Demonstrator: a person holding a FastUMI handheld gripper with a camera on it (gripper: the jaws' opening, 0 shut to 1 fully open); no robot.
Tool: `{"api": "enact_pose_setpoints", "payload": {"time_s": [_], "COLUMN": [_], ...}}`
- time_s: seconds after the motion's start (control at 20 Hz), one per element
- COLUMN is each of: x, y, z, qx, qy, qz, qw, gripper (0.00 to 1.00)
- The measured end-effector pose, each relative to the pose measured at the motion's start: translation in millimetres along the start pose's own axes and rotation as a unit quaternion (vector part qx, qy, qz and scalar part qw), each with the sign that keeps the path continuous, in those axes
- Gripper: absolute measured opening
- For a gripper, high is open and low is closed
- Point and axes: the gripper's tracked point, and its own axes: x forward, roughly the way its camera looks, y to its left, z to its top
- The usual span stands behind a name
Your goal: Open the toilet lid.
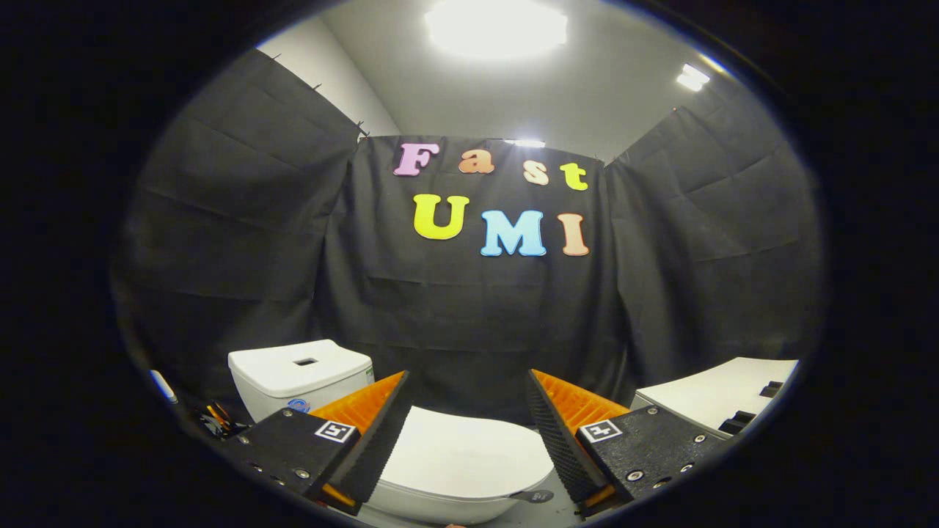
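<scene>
Gripper [466,433] fingers spread wide apart — closed toilet lid [462,455] between them, tank [297,370] beyond.

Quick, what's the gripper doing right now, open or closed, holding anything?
Gripper: jaws open wide, holding nothing, hanging above the closed toilet lid.

We locate the toilet lid [462,455] lying flat between and just beyond the spread fingers of the gripper [466,433] (neither finger touches it). The cistern [297,374] stands behind and left of the lid. A counter [715,400] lies right, before the booth wall [469,323].
</scene>
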Motion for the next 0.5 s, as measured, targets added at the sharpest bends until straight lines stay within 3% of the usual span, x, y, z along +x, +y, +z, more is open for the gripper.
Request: {"api": "enact_pose_setpoints", "payload": {"time_s": [0.5], "x": [4.6], "y": [-12.0], "z": [-7.1], "qx": [0.018], "qy": [0.0], "qz": [-0.012], "qw": [1.0], "gripper": [0.95]}}
